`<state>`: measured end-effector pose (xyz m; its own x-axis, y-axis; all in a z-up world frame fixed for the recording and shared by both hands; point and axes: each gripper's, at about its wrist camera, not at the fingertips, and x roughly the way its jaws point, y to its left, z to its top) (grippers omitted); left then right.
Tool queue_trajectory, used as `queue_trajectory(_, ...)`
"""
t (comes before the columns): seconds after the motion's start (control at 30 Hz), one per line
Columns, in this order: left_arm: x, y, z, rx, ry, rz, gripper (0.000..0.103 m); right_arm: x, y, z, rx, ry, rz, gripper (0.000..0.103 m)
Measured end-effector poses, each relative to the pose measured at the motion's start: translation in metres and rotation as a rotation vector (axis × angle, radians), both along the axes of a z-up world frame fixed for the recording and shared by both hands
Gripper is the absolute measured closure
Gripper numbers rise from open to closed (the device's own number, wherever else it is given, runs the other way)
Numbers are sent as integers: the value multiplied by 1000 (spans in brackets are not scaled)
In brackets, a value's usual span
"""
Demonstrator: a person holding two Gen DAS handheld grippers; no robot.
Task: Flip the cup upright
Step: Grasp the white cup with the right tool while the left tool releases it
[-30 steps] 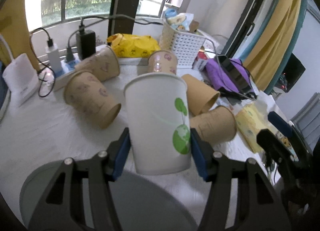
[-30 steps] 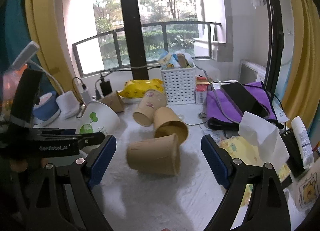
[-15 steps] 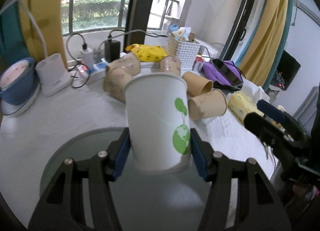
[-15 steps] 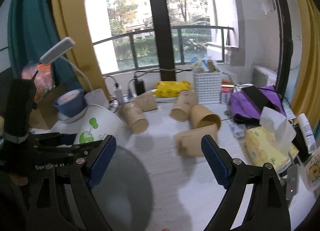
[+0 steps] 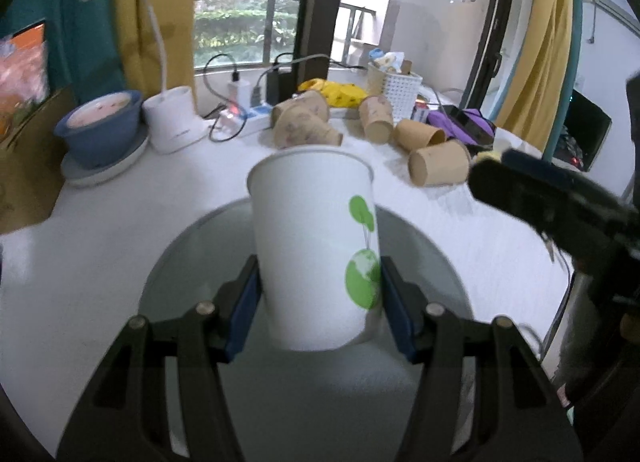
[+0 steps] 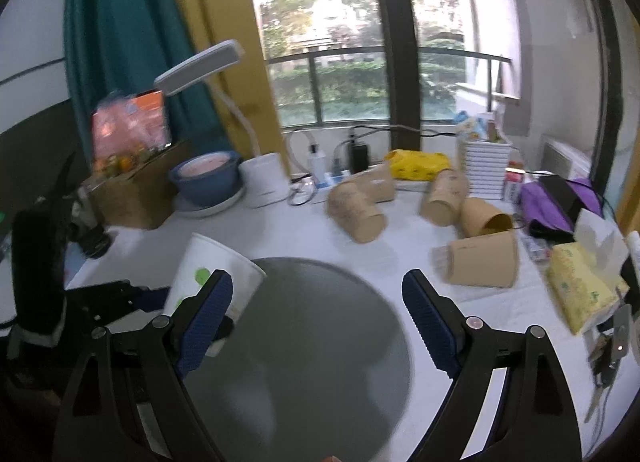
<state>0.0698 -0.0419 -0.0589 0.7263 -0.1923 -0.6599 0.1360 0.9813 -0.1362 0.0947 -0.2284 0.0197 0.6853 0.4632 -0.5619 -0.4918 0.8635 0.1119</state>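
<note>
My left gripper (image 5: pixel 318 310) is shut on a white paper cup with green leaf print (image 5: pixel 316 246). The cup is held mouth up, slightly tilted, above a round grey mat (image 5: pixel 432 258) on the white table. The cup also shows in the right wrist view (image 6: pixel 212 282), at the mat's left edge. My right gripper (image 6: pixel 318 318) is open and empty over the grey mat (image 6: pixel 320 342). Several brown paper cups (image 6: pixel 356 210) lie on their sides farther back on the table.
A blue bowl on a plate (image 5: pixel 100 130), a white desk lamp (image 5: pixel 172 122), a power strip with chargers (image 5: pixel 248 110), a white basket (image 5: pixel 394 90), a purple bag (image 6: pixel 560 202) and a yellow tissue pack (image 6: pixel 580 290) surround the table's far and right sides.
Both grippers have pulled back toward the near side of the table. The white cup, still gripped, now hangs over the grey mat, and the brown cups look farther away.
</note>
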Motion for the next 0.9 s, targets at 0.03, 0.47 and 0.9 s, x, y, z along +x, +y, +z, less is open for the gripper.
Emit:
queue_trajectory(0.03,-7,4,-3,5,0,6,45,-4,6,-1,-4,4,17,14)
queue_trajectory(0.47,-63,25,-21,-21,-112,-25,45,-29,52,-16,63,157,146,14)
queue_trajectory(0.9,-116,27,-33,-46,-381,-96,45,-49,68,-21,152,288,234,14)
